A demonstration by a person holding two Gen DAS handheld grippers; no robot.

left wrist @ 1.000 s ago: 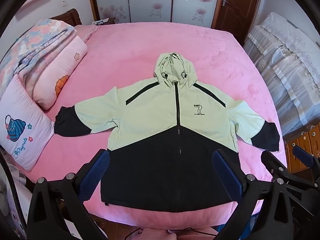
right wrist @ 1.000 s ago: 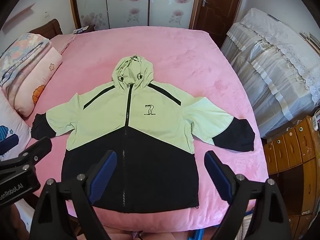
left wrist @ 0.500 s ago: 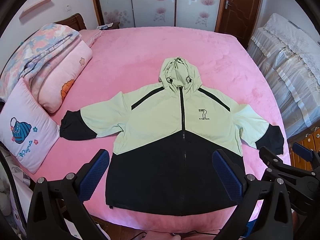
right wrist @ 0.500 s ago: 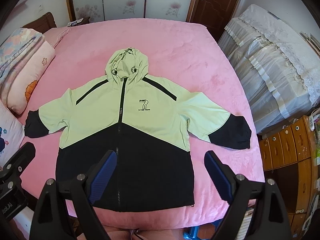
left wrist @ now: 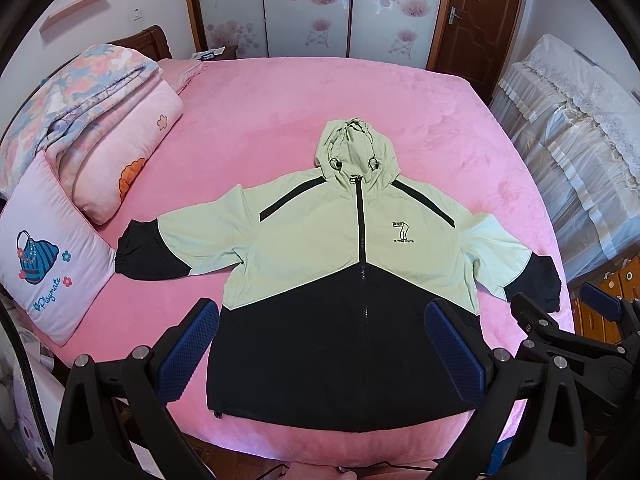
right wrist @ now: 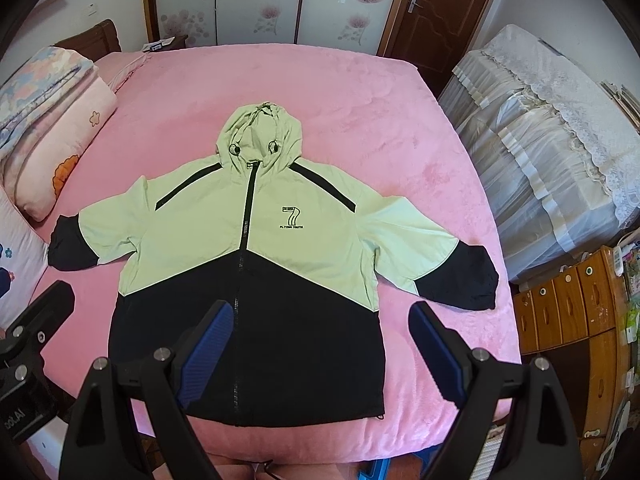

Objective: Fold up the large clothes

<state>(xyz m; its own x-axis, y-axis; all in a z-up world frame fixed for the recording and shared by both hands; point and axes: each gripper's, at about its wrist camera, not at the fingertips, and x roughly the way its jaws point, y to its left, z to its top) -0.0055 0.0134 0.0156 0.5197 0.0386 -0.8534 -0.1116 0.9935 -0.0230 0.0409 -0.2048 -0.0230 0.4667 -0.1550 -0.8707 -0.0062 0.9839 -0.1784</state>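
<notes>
Left wrist view: the jacket (left wrist: 352, 280) lies flat mid-frame on the pink bed (left wrist: 280, 120), pillows (left wrist: 48, 256) at left. Left gripper (left wrist: 320, 348) and right gripper (right wrist: 320, 340) gape wide, empty.

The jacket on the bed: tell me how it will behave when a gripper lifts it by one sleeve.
The jacket is probably floppy: it lies flat with soft creases, so the body would likely sag and trail behind a lifted sleeve. Its thin, slightly shiny fabric suggests it is light and perhaps slippery. The plush pink bed cover might drag on it.
</notes>
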